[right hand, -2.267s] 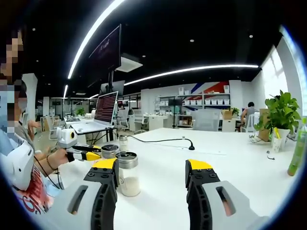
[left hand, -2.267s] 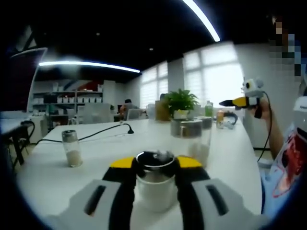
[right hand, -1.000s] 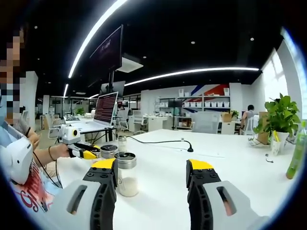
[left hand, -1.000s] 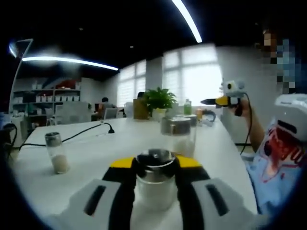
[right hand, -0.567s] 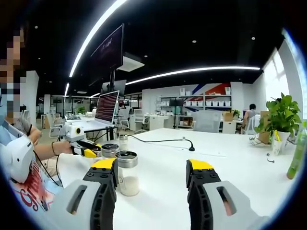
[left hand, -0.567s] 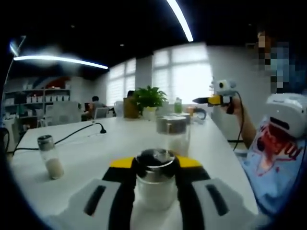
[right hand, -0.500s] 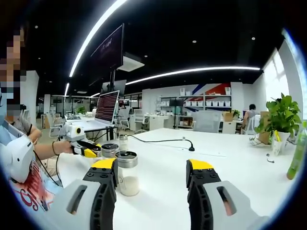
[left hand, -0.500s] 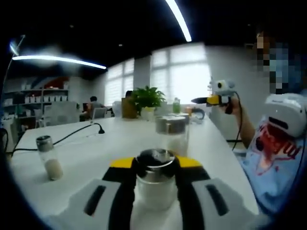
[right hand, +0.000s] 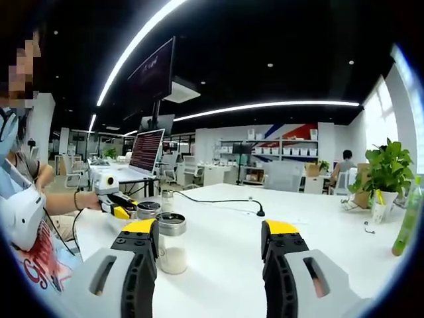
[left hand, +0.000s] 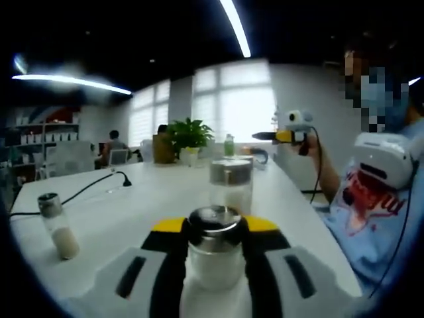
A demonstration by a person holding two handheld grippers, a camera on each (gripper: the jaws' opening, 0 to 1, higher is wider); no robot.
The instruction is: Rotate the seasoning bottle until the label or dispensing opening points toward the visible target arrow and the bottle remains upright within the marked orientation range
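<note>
Turning the seasoning bottle point(left hand: 214, 246) in the left gripper point(left hand: 213, 233), upright on the white table point(left hand: 132, 199).

Judgement: the twist goes best slow and about the bottle's own axis, base kept flat on the table, grip firm enough that the glass does not slip; no target arrow or range marking can be made out, so alignment cannot be verified here. In the left gripper view, a small shaker point(left hand: 57, 226) stands well apart at left; the held bottle sits at centre between the yellow-tipped jaws, clear glass, white powder in the lower part, shiny metal cap, no label legible; a second jar point(left hand: 230, 185) stands just behind. The right gripper point(right hand: 211, 246) hangs wide and empty over the table.
</note>
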